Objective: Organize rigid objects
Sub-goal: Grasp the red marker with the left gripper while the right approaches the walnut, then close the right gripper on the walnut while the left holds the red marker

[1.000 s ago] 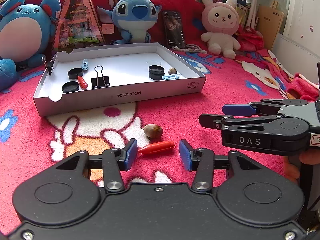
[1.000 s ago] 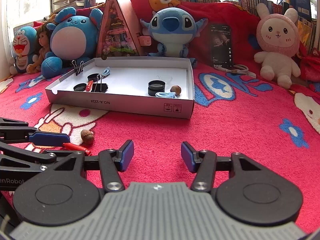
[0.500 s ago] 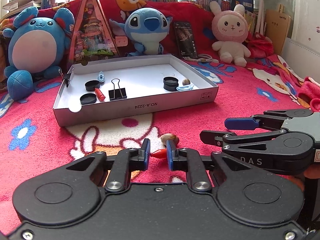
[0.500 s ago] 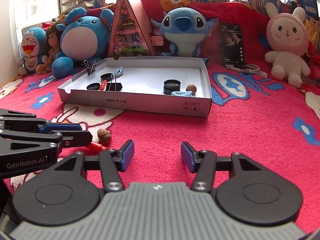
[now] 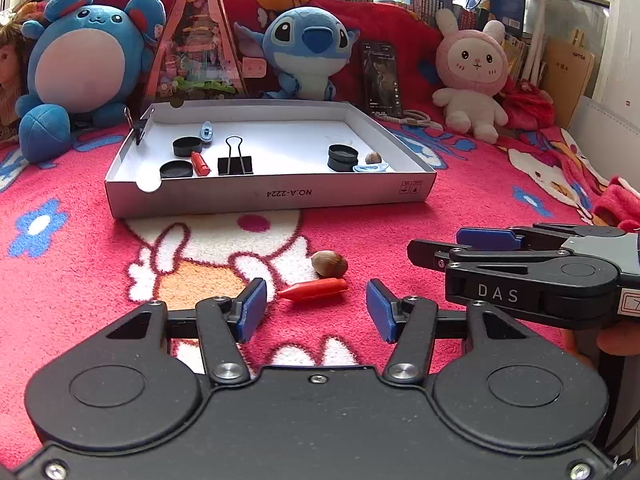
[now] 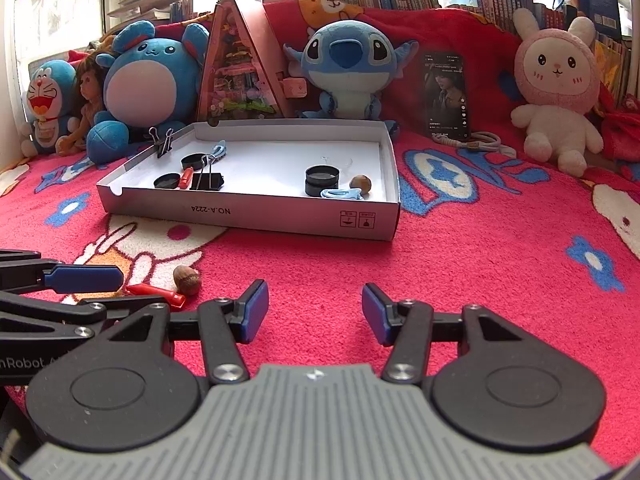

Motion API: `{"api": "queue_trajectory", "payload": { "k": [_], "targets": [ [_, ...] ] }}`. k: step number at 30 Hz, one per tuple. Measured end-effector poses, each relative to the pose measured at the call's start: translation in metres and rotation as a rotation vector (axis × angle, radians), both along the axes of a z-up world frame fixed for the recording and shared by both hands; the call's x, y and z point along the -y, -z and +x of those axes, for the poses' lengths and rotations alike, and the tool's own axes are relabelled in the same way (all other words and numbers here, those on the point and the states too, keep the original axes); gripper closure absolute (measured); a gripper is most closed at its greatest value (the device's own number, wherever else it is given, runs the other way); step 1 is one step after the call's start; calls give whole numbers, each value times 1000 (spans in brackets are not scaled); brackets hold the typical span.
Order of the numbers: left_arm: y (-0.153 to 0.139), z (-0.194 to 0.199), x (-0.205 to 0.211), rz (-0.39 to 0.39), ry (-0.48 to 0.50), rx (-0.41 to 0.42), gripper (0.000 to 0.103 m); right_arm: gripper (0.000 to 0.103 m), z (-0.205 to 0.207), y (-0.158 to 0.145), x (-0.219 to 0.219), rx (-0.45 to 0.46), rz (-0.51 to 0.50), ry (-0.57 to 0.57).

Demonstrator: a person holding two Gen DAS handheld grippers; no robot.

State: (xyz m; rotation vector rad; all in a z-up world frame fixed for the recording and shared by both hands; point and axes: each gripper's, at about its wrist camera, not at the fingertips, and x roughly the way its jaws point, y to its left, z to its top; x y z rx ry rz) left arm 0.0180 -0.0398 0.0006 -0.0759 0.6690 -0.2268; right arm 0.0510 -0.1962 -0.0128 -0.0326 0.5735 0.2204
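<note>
Left gripper (image 5: pixel 316 304) hovered low over the red fleece blanket (image 5: pixel 72 280), jaws opening, blue pads clear of the red cone-shaped piece (image 5: pixel 314 290) lying between and just ahead of them; nothing gripped; a brown nut (image 5: pixel 329 264) sat just behind the cone, touching or nearly so; right gripper (image 6: pixel 315 312) sat beside it, jaws parted and empty over bare blanket, its side profile close on the right in the left view, an obstacle near the cone; white cardboard tray (image 5: pixel 260 196), shallow and rectangular, lay further back on the blanket; inside it: two black binder clips, one (image 5: pixel 235 160) standing on the floor, one (image 6: pixel 162 142) clipped on the left rim; three black round caps, two (image 5: pixel 176 169) on the left, one thicker (image 5: pixel 343 157) on the right; one short red piece (image 5: pixel 200 163); two pale blue plastic bits (image 5: pixel 207 131); one second nut (image 5: pixel 373 157) by the right wall; behind the tray stood a clear pink triangular case (image 5: pixel 198 44), a dark phone (image 5: pixel 381 78) propped upright with a coiled cable, and soft plush toys: round blue one (image 5: pixel 88 64), blue alien one (image 5: pixel 308 48), pink rabbit (image 5: pixel 472 80); right view also showed a blue cat plush (image 6: pixel 48 100) and a doll (image 6: pixel 90 100); books lined the back.
</note>
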Motion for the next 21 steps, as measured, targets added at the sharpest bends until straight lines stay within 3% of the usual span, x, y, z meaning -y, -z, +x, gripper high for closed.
{"api": "queue_trajectory", "payload": {
  "k": [4,7,10,14,21],
  "targets": [
    [6,3,13,15,-46,19,50,37,-2,1,5,-1,7,17],
    [10,4,22,62,-53,45,60,38,-3,1,6,0,3,18],
    [11,2,25,83,-47,61,61,38,-3,2,6,-3,13,15],
    [7,0,16,61,-46,51,61,38,-5,2,4,-4,24,2],
    [-7,4,-17,80,-129,82,61,38,-7,4,-17,-1,38,-79]
  ]
}}
